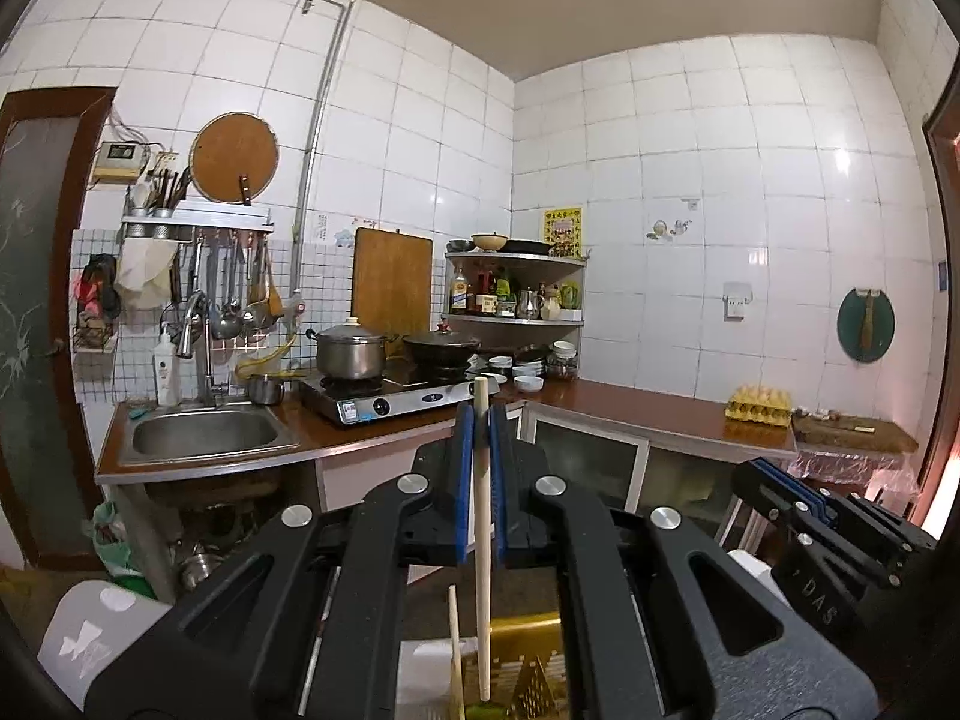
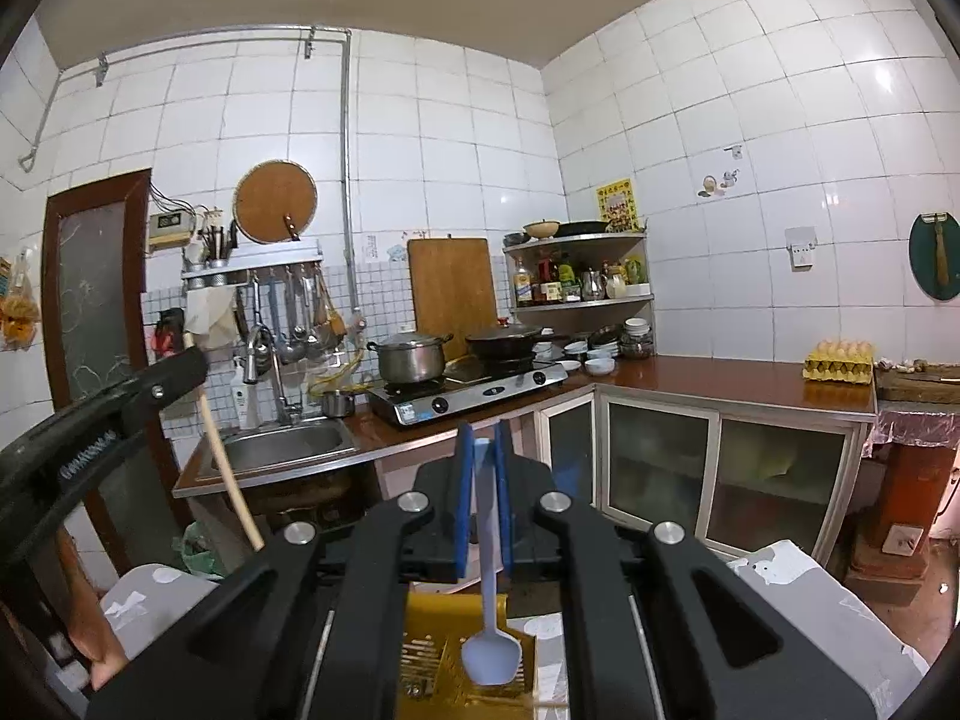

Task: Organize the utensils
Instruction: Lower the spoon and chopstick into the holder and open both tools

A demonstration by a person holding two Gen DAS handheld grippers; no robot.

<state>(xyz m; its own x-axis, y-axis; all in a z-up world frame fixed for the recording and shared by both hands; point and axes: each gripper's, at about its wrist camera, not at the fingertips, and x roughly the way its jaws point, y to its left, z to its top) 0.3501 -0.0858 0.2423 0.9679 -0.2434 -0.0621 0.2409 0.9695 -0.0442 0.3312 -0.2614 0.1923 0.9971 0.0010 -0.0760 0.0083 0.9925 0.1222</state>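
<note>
Utensils hang upright in both grippers above a yellow slotted basket (image 2: 462, 654) that sits low in each wrist view. The left gripper (image 1: 478, 420) has its blue-padded jaws clamped on a pale wooden chopstick (image 1: 482, 540), a plain round stick that rises just above the pads and runs straight down toward the basket. A second pale stick (image 1: 455, 648) stands beside it lower down; what supports it cannot be told. The right gripper (image 2: 483, 438) has its jaws clamped on the flat handle of a light blue plastic spoon (image 2: 489, 654), whose shallow, rounded bowl hangs down in front of the basket. In the right wrist view the left gripper (image 2: 180, 372) shows at the left edge, with the chopstick curving down from it.

Behind them a kitchen bench (image 2: 690, 375) with a reddish-brown top runs along two white-tiled walls and turns the corner. A steel sink (image 1: 204, 435) is set in its left end, and a two-burner stove (image 1: 396, 399) carries a lidded steel pot (image 1: 351, 351) and a dark wok (image 1: 441, 345). A tray of eggs (image 2: 840, 360) sits near the bench's right end.

White letters reading "DAS" mark the right gripper's body (image 1: 822, 600) in the left wrist view. A yellow poster (image 2: 617, 204) on the wall carries print too small to read.
</note>
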